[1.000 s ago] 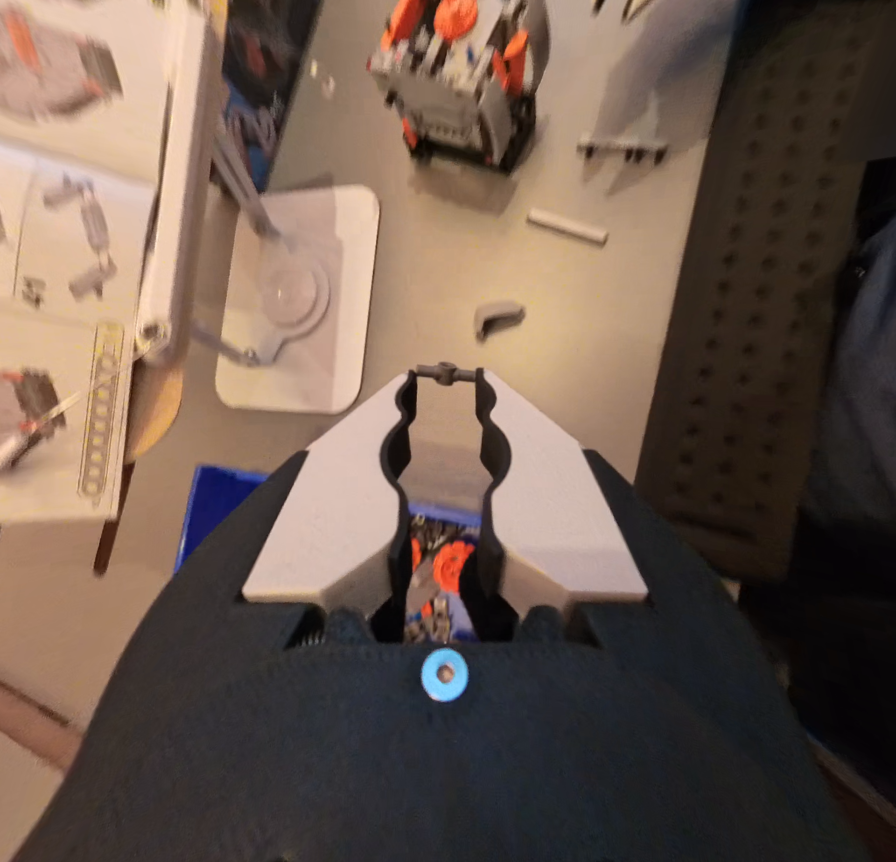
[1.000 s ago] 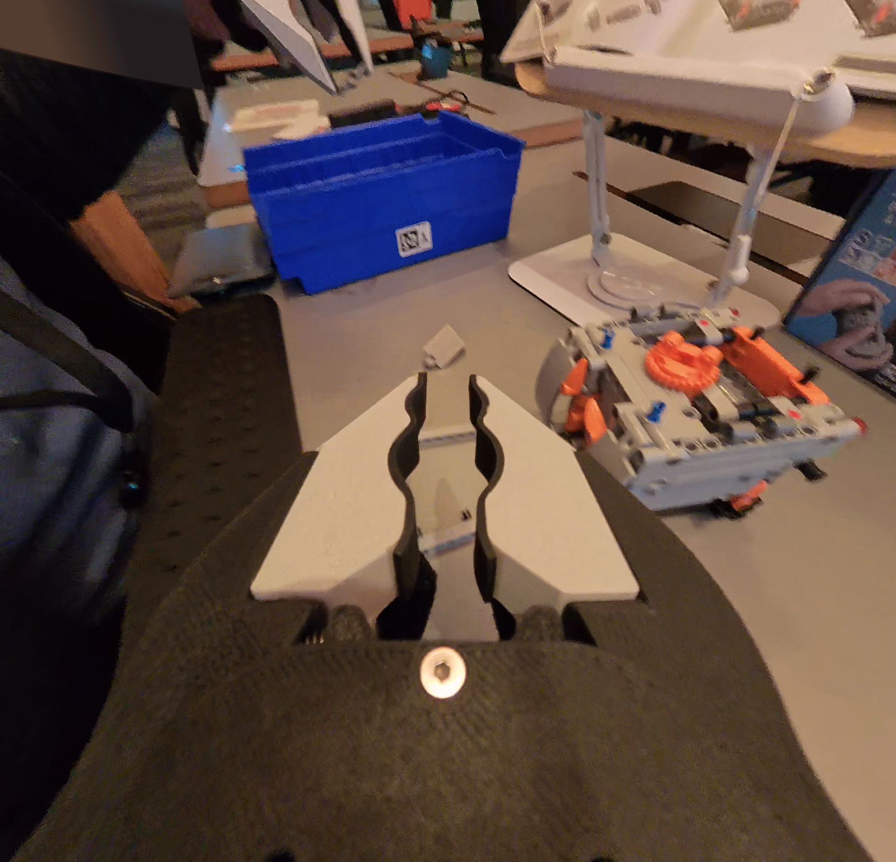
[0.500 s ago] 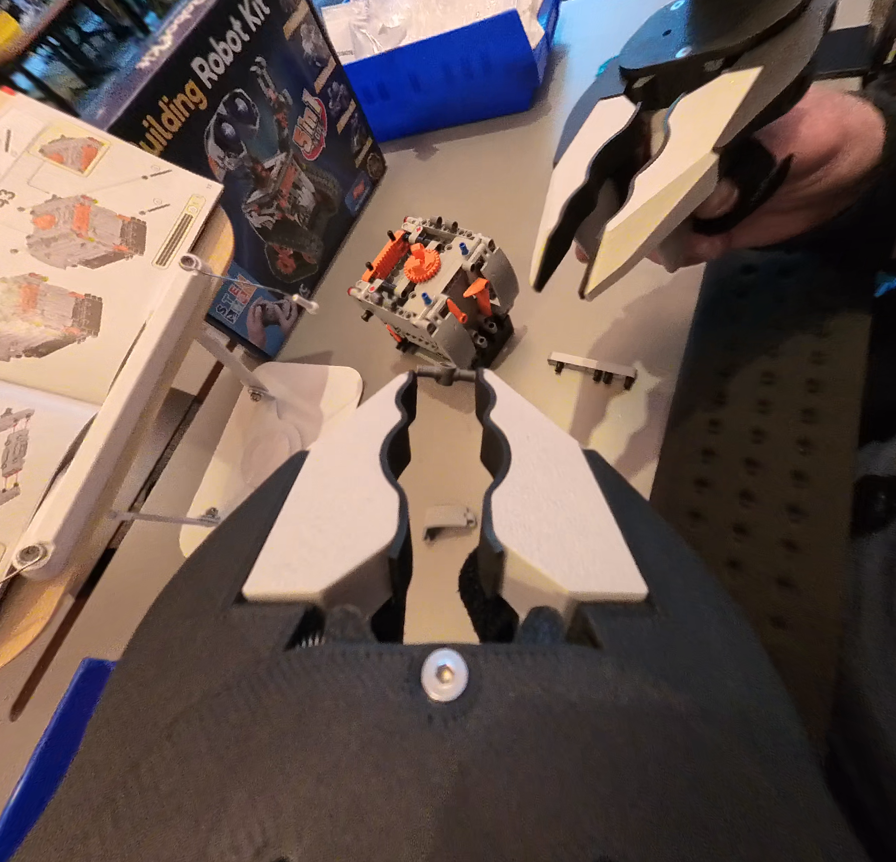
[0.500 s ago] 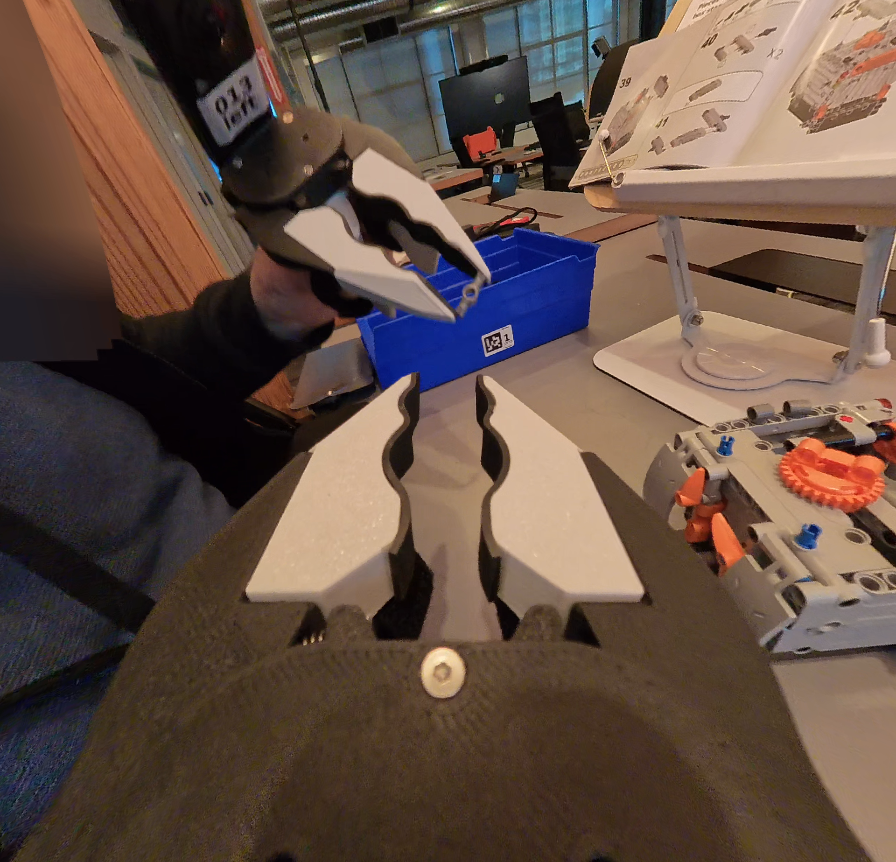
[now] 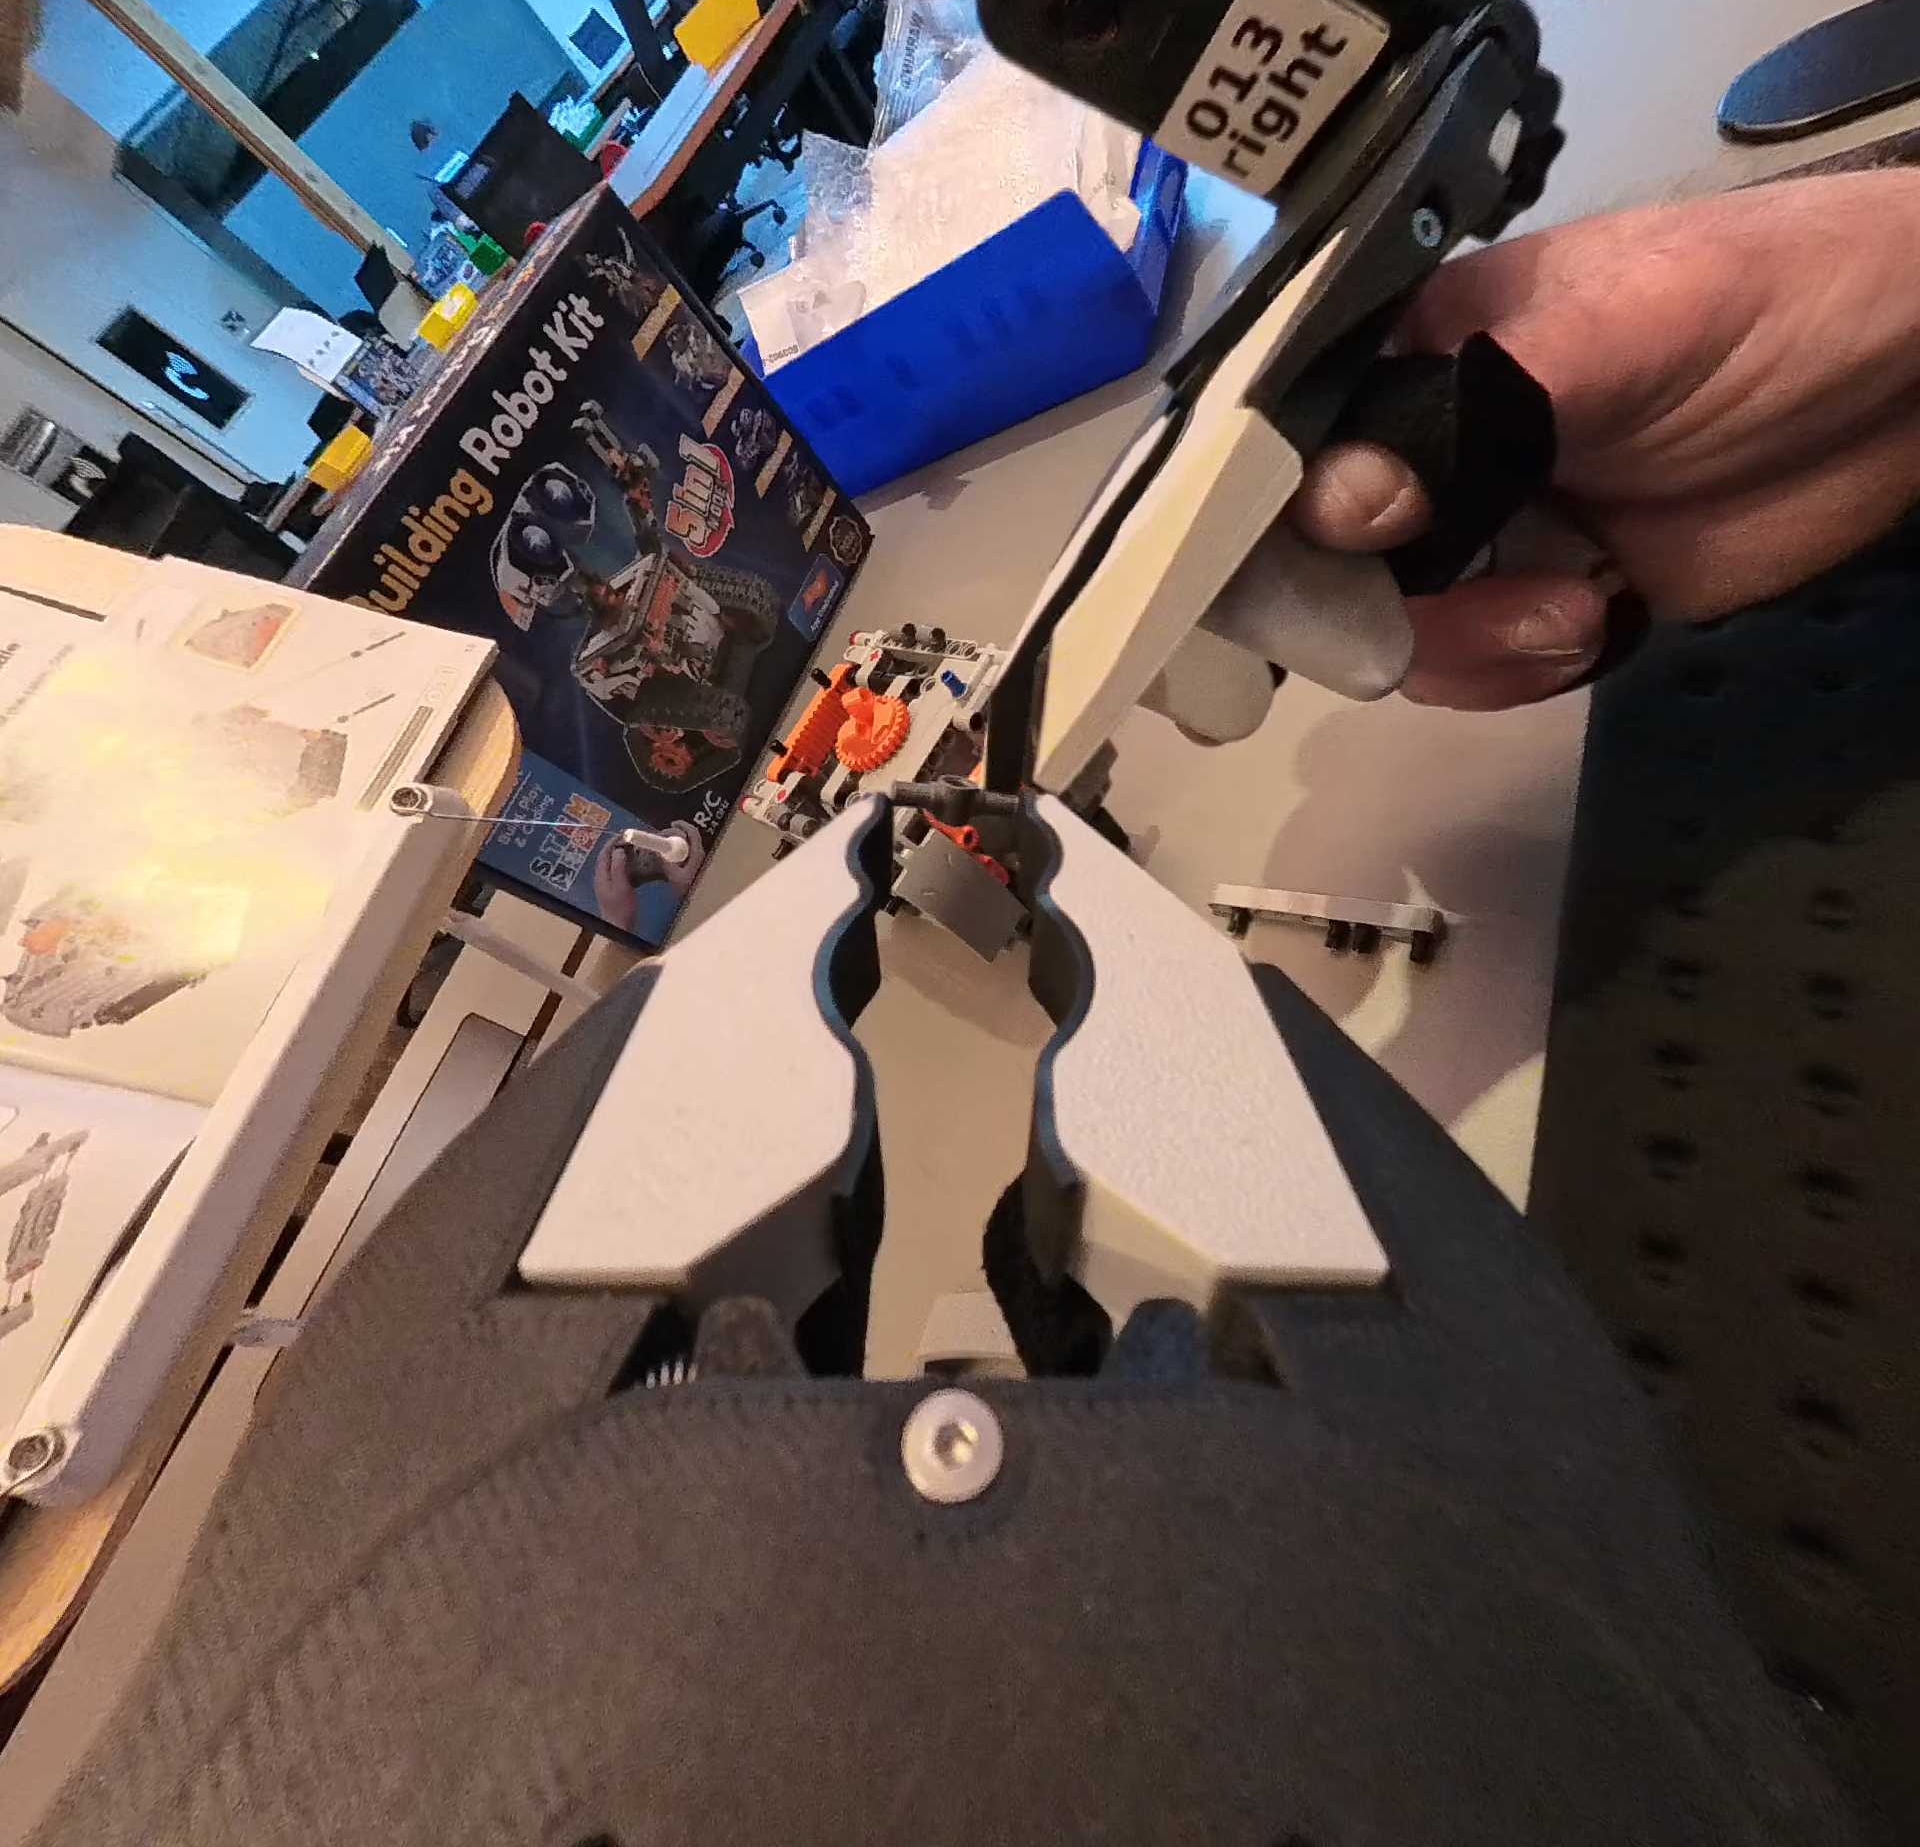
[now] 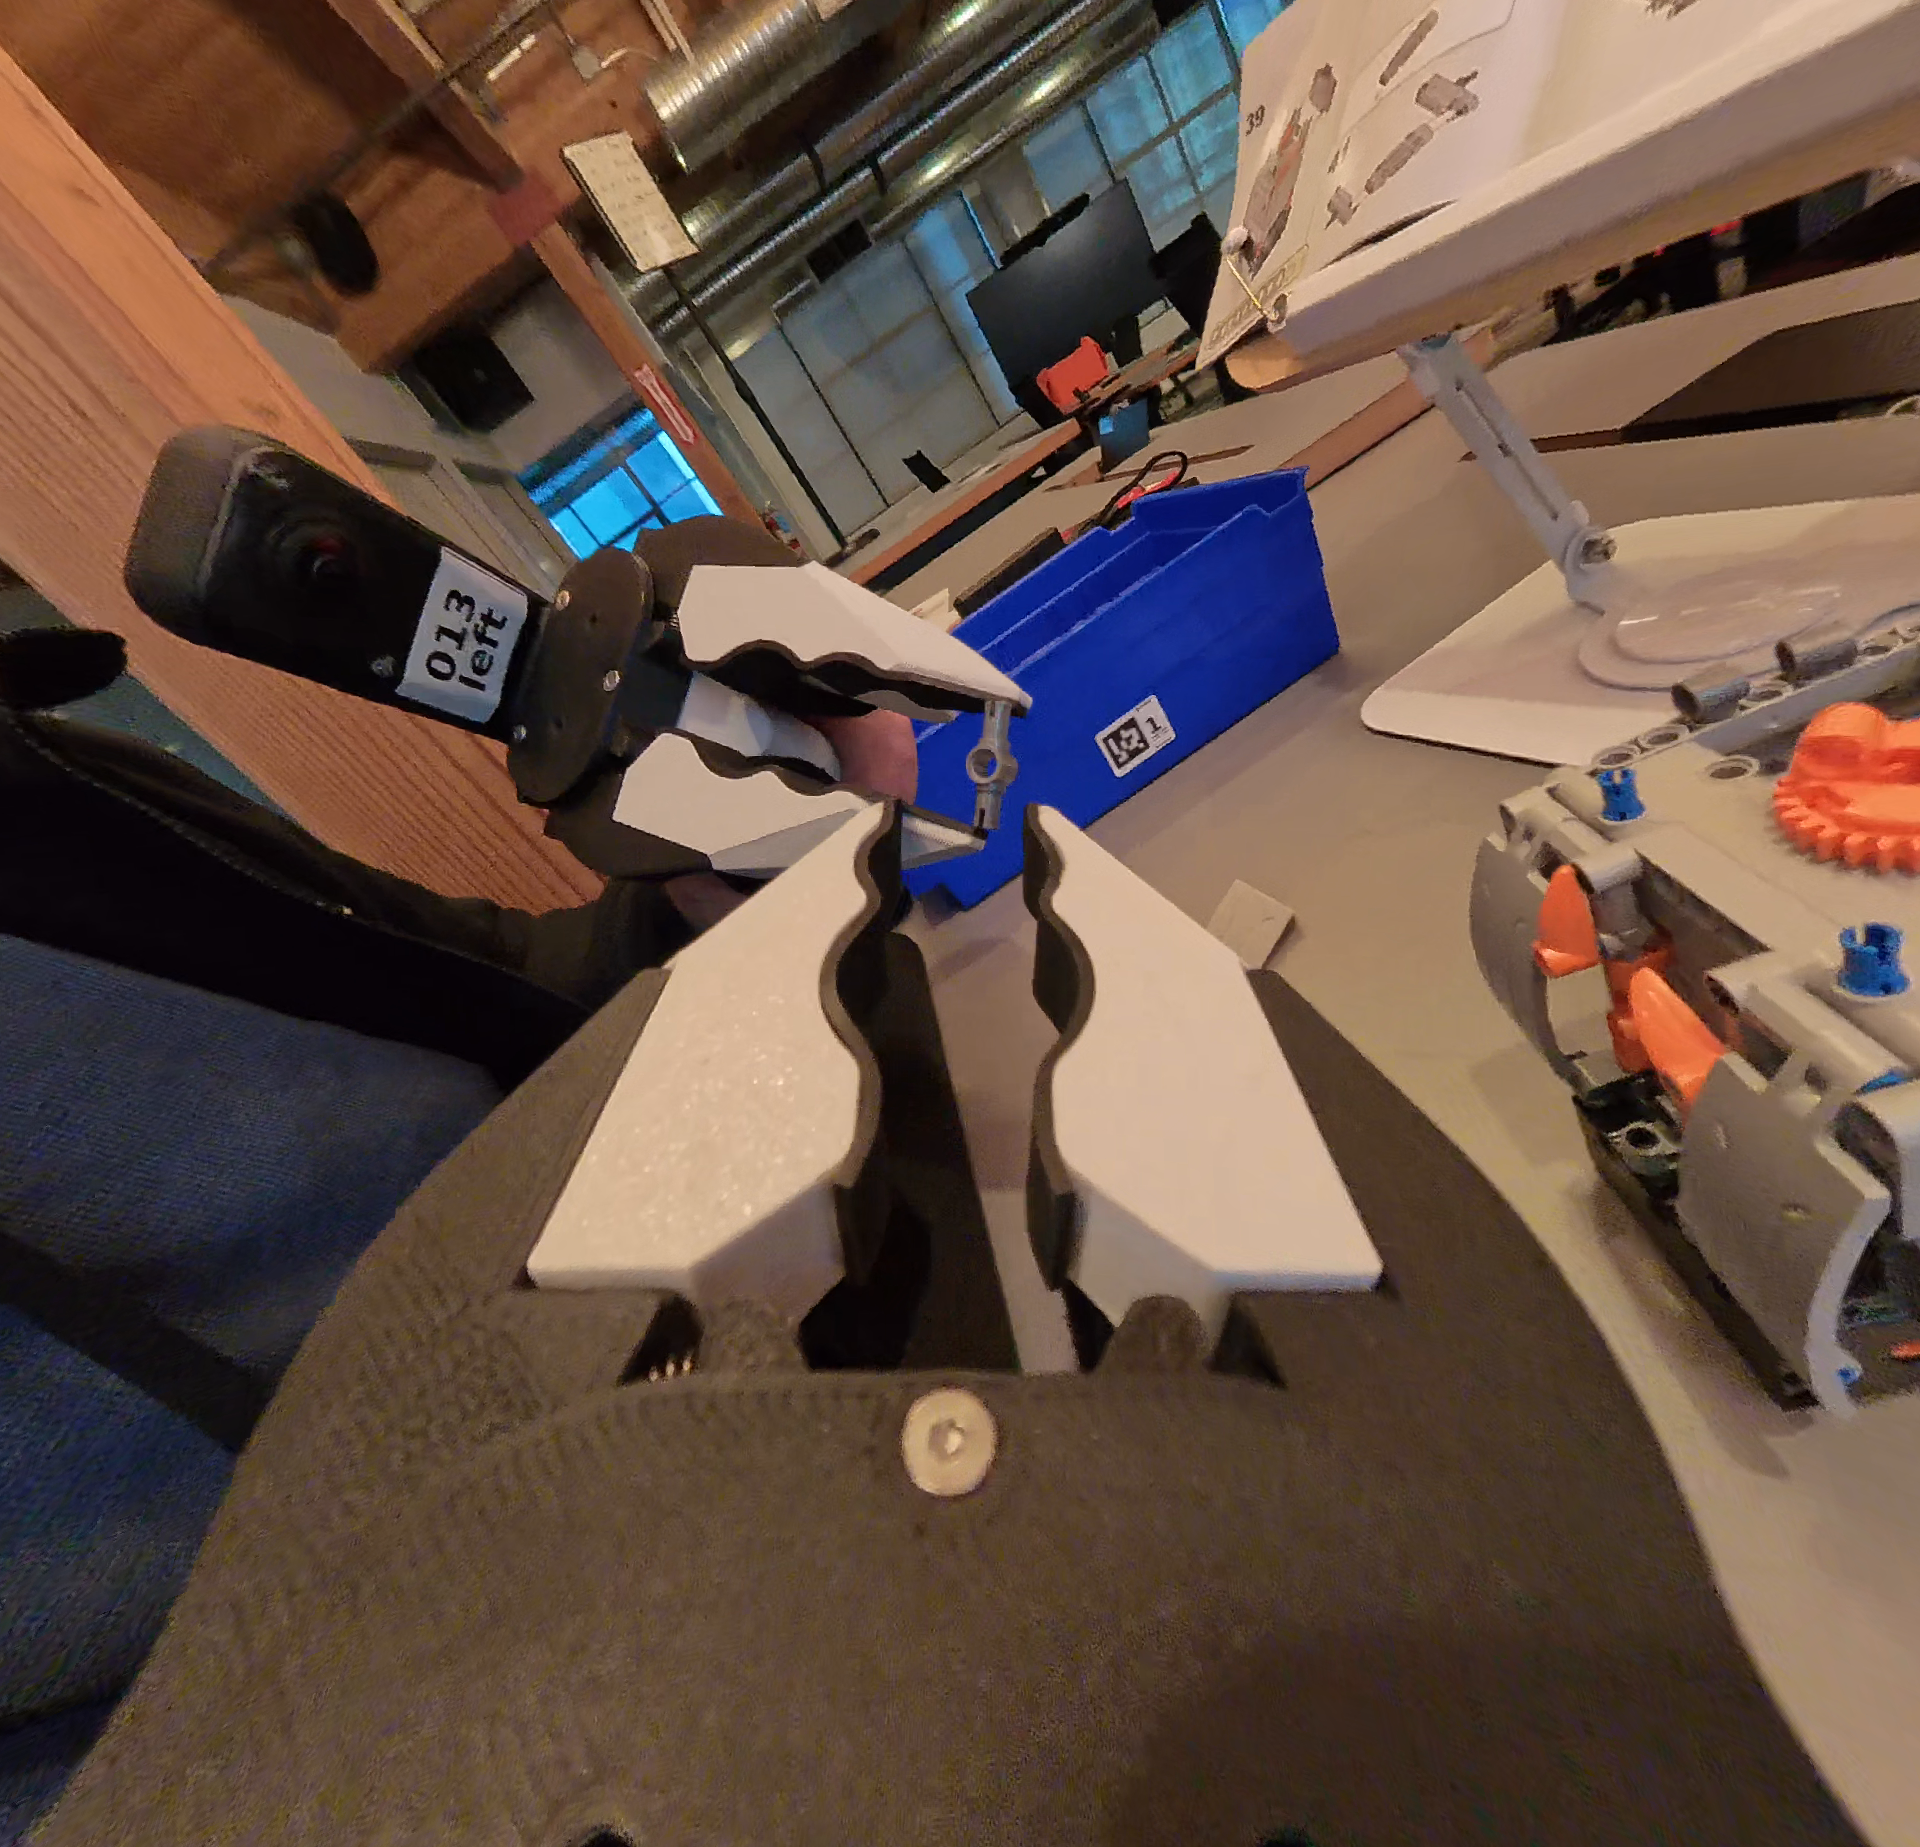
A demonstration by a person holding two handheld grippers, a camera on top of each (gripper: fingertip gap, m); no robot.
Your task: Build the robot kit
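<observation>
My left gripper [image 5: 954,808] is shut on a small dark grey connector piece [image 5: 951,796], held crosswise between its tips above the table. It also shows in the right wrist view [image 6: 982,763], with the connector piece [image 6: 992,756] spanning its tips. My right gripper [image 6: 961,826] is open and empty, its tips just below and in front of that piece. In the left wrist view the right gripper [image 5: 1023,769] comes down from the upper right, held by a hand [image 5: 1683,426], and nearly touches the piece. A grey and orange robot model [image 5: 883,727] stands on the table behind them.
The robot model [image 6: 1714,945] lies right of my right gripper. A blue bin [image 6: 1143,654], a kit box [image 5: 623,509], and a booklet on a white stand [image 5: 208,758] ring the area. A grey beam with pins [image 5: 1330,909] lies beside a black perforated mat [image 5: 1745,966]. The tips of both grippers are at nearly the same place.
Both grippers have risen off the table and turned toward each other. The right gripper has closed in on the left gripper's tips. The left still holds the connector piece.
</observation>
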